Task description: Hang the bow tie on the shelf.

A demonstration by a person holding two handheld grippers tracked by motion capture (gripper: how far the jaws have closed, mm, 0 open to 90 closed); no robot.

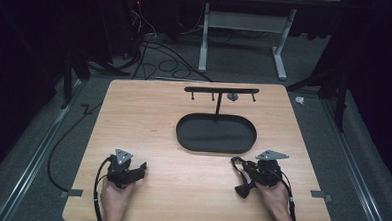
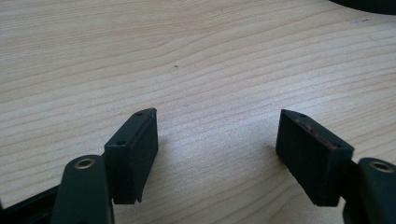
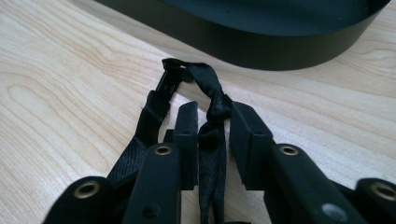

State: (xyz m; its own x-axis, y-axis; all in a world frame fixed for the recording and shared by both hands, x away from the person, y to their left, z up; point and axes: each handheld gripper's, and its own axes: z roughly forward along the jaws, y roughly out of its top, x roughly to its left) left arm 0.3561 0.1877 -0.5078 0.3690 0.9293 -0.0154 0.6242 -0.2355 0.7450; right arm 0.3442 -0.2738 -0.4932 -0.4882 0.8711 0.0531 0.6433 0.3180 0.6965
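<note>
On the wooden tabletop, the right gripper has its jaws drawn close around a black strap; the strap runs up between them, and the pads sit right against its twisted fabric, though whether they press hard on it is not plain. The strap's far end loops through a small black buckle lying on the wood just ahead of the jaws. Seen from the high view, the strap lies at the near right of the tabletop, partly under the right gripper, with one end trailing toward the person's hand. Just beyond it sits a black oval tray from which a thin post rises to a hook rack; the tray's wall stands near the strap but apart from it. The left gripper rests at the near left with its jaws wide apart over bare wood, holding nothing.
</note>
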